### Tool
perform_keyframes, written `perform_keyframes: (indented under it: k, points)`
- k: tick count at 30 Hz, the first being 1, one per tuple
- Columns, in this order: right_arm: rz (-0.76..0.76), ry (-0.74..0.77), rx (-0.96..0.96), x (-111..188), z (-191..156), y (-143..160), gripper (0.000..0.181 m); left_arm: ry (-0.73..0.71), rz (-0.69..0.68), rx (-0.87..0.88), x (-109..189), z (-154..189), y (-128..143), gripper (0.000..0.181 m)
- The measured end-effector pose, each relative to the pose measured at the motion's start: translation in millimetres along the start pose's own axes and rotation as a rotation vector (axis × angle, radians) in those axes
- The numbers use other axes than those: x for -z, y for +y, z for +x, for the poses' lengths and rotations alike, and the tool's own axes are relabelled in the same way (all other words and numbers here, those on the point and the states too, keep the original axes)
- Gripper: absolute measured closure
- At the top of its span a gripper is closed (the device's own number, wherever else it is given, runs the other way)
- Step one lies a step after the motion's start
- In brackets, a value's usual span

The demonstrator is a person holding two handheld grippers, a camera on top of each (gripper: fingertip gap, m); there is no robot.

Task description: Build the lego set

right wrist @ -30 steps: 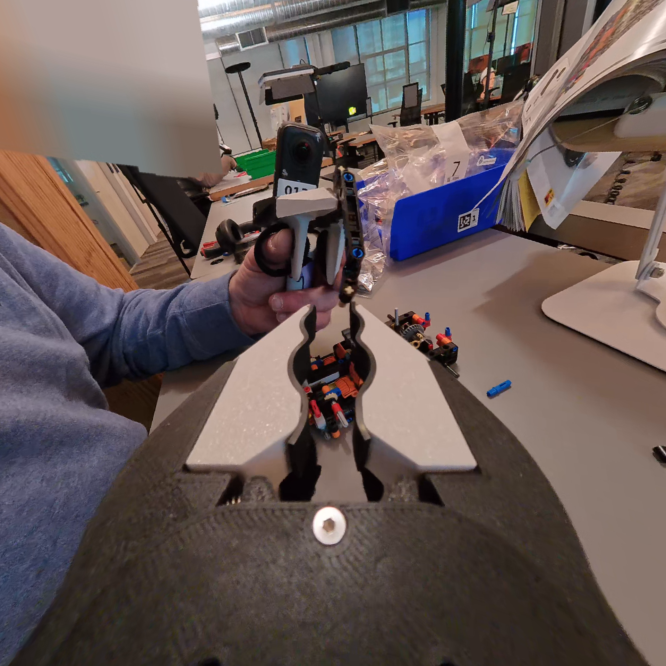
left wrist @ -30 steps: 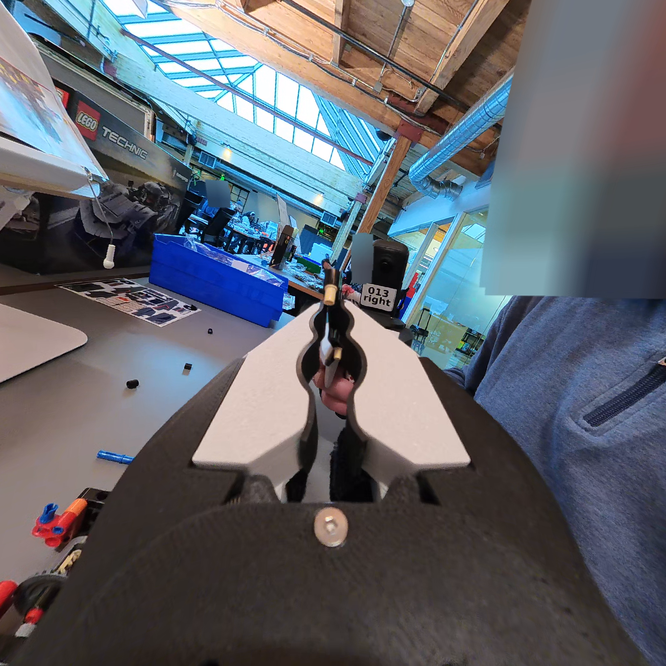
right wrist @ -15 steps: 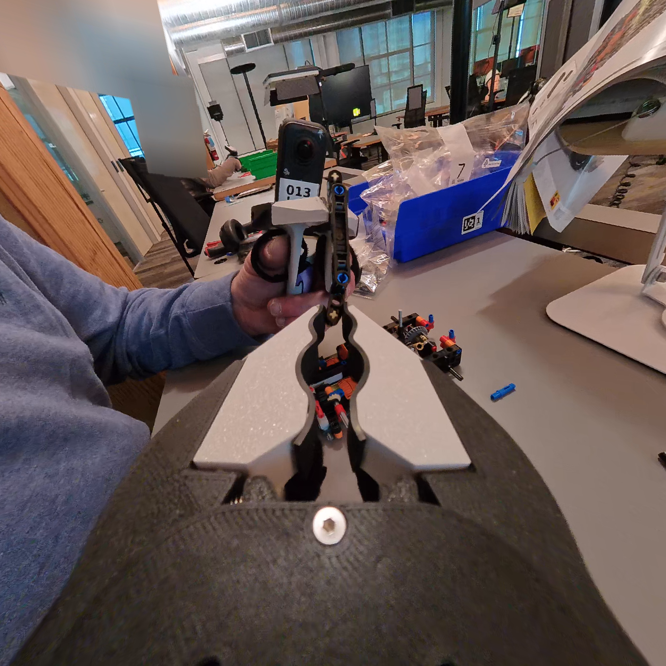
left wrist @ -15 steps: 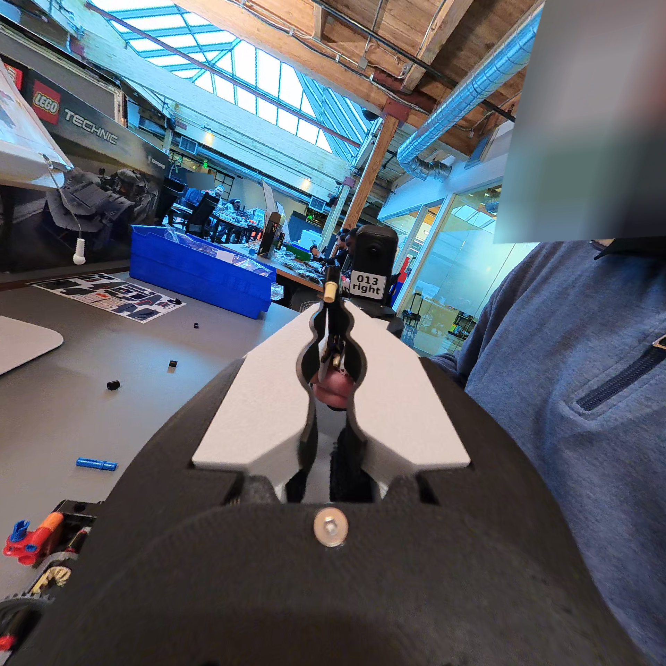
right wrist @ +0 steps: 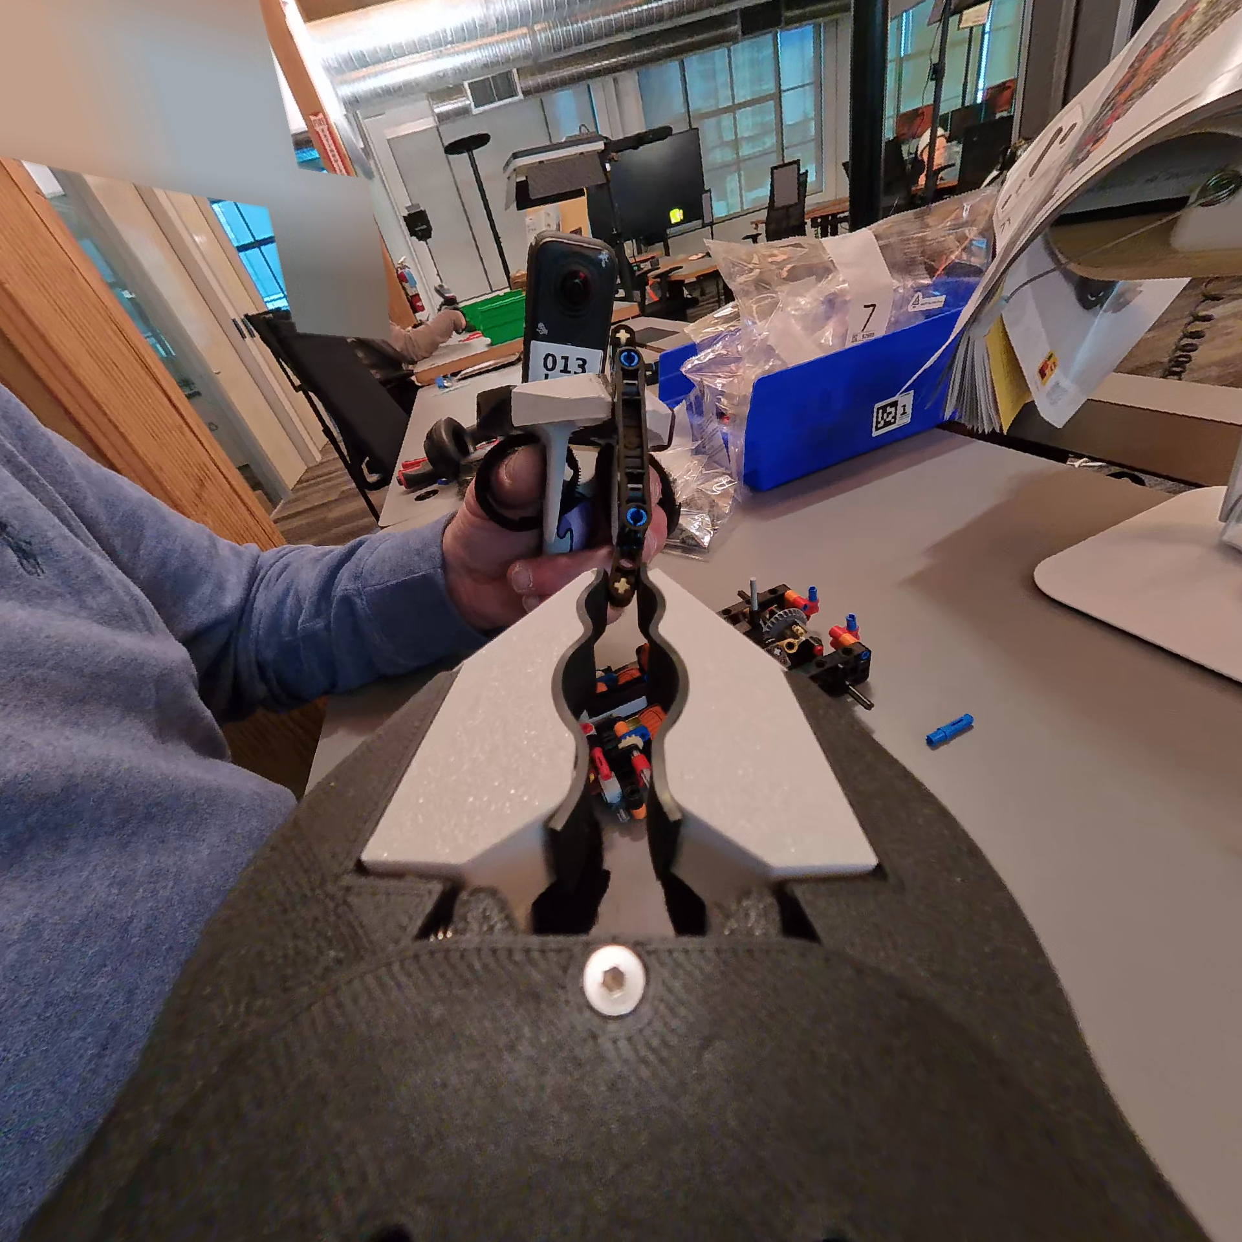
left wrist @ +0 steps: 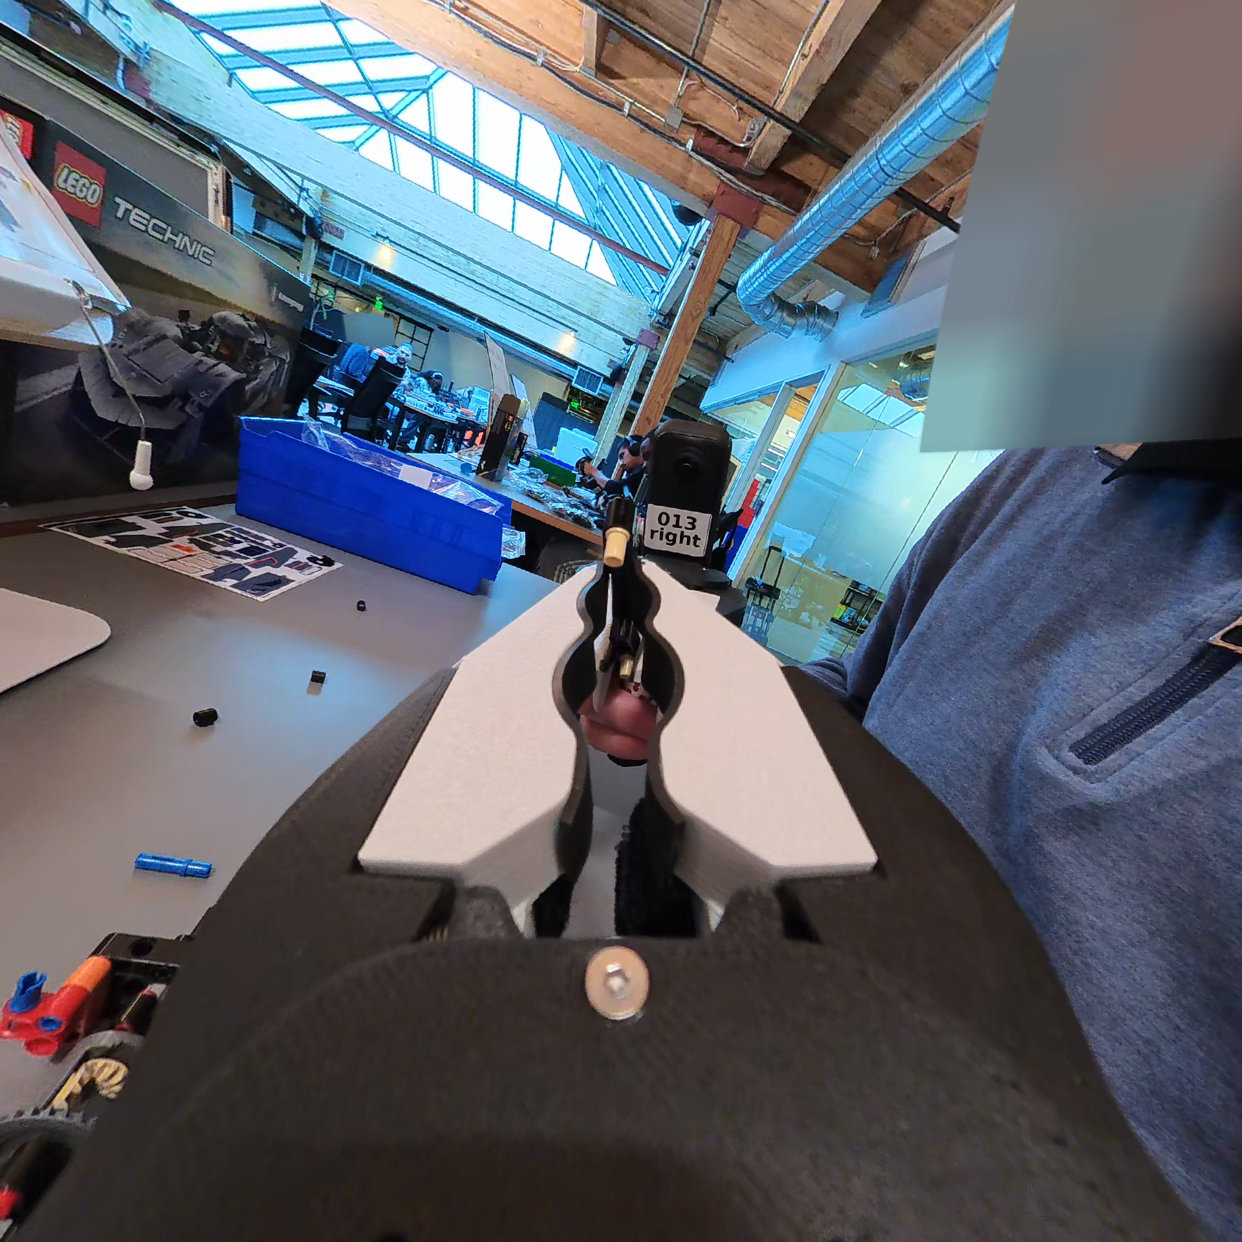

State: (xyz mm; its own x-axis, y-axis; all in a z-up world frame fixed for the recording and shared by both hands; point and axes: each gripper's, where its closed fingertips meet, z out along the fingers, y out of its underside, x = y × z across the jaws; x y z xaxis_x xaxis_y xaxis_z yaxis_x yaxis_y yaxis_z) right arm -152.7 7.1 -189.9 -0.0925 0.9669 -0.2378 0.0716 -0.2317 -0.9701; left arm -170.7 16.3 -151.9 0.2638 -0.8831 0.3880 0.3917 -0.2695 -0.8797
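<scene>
A black lego beam (right wrist: 630,457) with blue pins and tan pins stands upright in the air. My left gripper (right wrist: 622,417) is shut on its middle. In the left wrist view (left wrist: 617,578) the beam shows edge-on, with a tan pin (left wrist: 613,548) just past the tips. My right gripper (right wrist: 619,581) has its jaws narrowed onto the beam's lower end, around a tan pin (right wrist: 622,585). A lego sub-assembly (right wrist: 800,632) lies on the grey table (right wrist: 1008,840). Another (right wrist: 622,739) shows through the right gripper's gap and at the left wrist view's lower left (left wrist: 67,1008).
A loose blue pin (right wrist: 949,729) lies on the table, as do small black pieces (left wrist: 205,716). A blue bin (right wrist: 840,403) with plastic bags stands behind. An instruction booklet (right wrist: 1075,168) hangs on a stand with a white base (right wrist: 1156,578). A sticker sheet (left wrist: 195,544) lies far left. The loose blue pin (right wrist: 949,729) is about 20 centimetres from both grippers' fingertips. Seen from the left wrist view (left wrist: 175,864) as well.
My right gripper has come up to the beam's lower end and its jaws have narrowed around it. My left gripper still holds the beam and has shifted slightly.
</scene>
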Motion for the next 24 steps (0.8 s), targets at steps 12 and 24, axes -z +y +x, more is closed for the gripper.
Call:
perform_keyframes:
  k: [12, 24]
  points:
    - [0.013, 0.097, -0.008, 1.1, 14.0, -2.5, 0.144, -0.049, 0.065, 0.041, 5.6, -11.0, -8.9, 0.178]
    - [0.003, 0.102, -0.003, 1.0, 15.7, -0.1, 0.147, -0.130, 0.161, 0.109, 20.5, -32.4, -20.0, 0.179]
